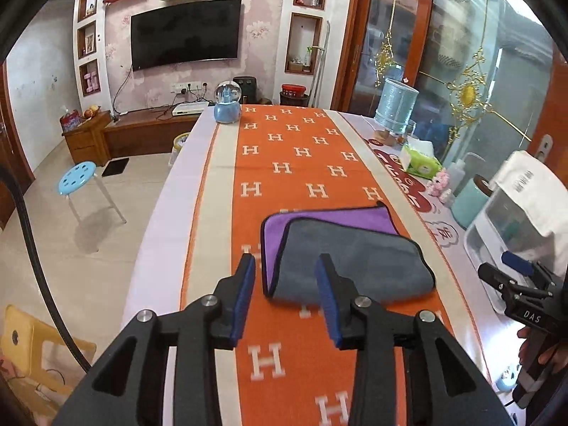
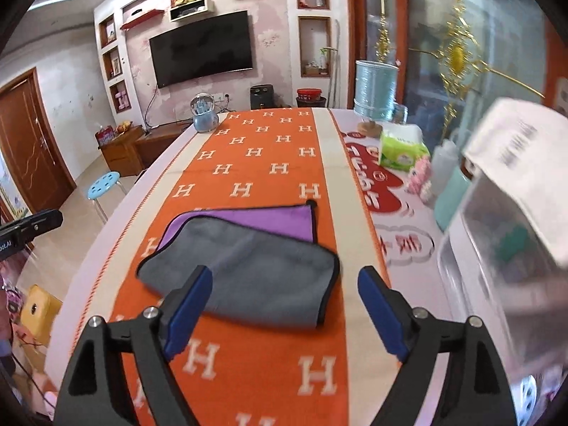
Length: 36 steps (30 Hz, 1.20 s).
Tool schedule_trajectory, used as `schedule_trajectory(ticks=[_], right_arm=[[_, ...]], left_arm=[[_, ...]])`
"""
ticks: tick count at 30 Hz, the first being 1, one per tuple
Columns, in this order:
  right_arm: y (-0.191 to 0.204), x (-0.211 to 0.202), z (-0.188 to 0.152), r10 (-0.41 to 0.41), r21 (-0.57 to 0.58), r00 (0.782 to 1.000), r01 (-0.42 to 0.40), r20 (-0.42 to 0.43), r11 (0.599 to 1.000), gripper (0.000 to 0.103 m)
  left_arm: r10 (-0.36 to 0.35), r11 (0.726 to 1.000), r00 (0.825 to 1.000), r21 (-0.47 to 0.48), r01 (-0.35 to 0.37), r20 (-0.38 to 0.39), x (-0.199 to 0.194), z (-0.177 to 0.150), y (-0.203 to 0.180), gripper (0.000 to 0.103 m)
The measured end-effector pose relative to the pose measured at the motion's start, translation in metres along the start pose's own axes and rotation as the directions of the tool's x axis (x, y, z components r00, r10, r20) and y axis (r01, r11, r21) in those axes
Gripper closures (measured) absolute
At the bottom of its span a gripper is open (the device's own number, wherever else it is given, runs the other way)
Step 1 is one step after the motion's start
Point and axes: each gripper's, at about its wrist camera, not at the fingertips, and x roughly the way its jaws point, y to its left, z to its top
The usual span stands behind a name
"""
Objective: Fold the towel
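Observation:
A towel (image 1: 349, 259), grey on one side and purple on the other with a dark border, lies folded on the orange H-patterned runner (image 1: 284, 163). The grey layer lies over the purple one, which shows along the far edge. My left gripper (image 1: 285, 266) is open and empty, just short of the towel's near left corner. My right gripper (image 2: 285, 280) is open wide and empty, above the towel's (image 2: 248, 262) near edge. The right gripper also shows at the right edge of the left wrist view (image 1: 514, 277).
Along the table's right side stand a white plastic box (image 1: 511, 227), a teal cup (image 1: 468, 202), a green tissue pack (image 1: 420, 163) and a blue lamp (image 1: 396, 104). A snow globe (image 1: 227, 103) stands at the far end. A blue stool (image 1: 77, 175) is on the floor to the left.

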Motion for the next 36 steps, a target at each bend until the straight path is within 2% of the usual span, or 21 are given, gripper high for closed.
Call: schedule_trajectory(ticks=[4,8,11,14,19,21,22,26,28,30,36], right_arm=[[0.005,-0.029,-0.027,0.001,0.031,1.000,0.000,-0.030,1.000,0.014],[0.008,-0.046,-0.049,0.021,0.052,0.996,-0.017,-0.081,0.998,0.012],[0.007,-0.058,-0.063,0.036,0.088,0.993,-0.026,-0.112,0.996,0.012],[0.007,-0.066,-0.073,0.020,0.092,0.989,-0.007,-0.148,0.996,0.012],[0.006,-0.089,-0.082,0.064,0.128,0.979,-0.040,-0.192,0.991,0.012],[0.007,-0.101,-0.083,0.072,0.131,0.977,-0.046,-0.202,0.990,0.012],[0.007,-0.108,-0.083,0.081,0.129,0.976,-0.055,-0.203,0.990,0.012],[0.011,-0.135,-0.077,0.096,0.121,0.976,-0.074,-0.195,0.990,0.003],[0.013,-0.146,-0.075,0.106,0.124,0.976,-0.083,-0.190,0.989,0.000],[0.016,-0.157,-0.075,0.119,0.126,0.976,-0.096,-0.182,0.987,0.000],[0.025,-0.175,-0.081,0.115,0.137,0.981,-0.093,-0.159,0.986,0.000]], left_arm=[[0.018,1.000,1.000,-0.010,-0.018,0.005,-0.033,-0.026,-0.001,0.051],[0.036,0.998,0.999,-0.059,-0.037,-0.009,-0.054,-0.048,-0.004,0.036],[0.032,0.996,0.999,-0.086,-0.033,-0.013,-0.068,-0.062,-0.009,0.030],[0.038,0.994,0.998,-0.104,-0.042,-0.044,-0.078,-0.074,-0.018,0.029],[0.084,0.990,0.989,-0.104,-0.096,-0.119,-0.094,-0.085,-0.039,0.028],[0.071,0.990,0.989,-0.109,-0.085,-0.128,-0.103,-0.088,-0.050,0.018],[0.071,0.990,0.989,-0.112,-0.086,-0.131,-0.107,-0.089,-0.055,0.016],[0.102,0.988,0.983,-0.099,-0.118,-0.155,-0.122,-0.091,-0.077,0.015],[0.097,0.990,0.983,-0.089,-0.112,-0.154,-0.128,-0.090,-0.085,0.014],[0.093,0.991,0.985,-0.079,-0.105,-0.142,-0.136,-0.090,-0.093,0.008],[0.136,0.988,0.987,-0.064,-0.142,-0.082,-0.155,-0.091,-0.105,0.001]])
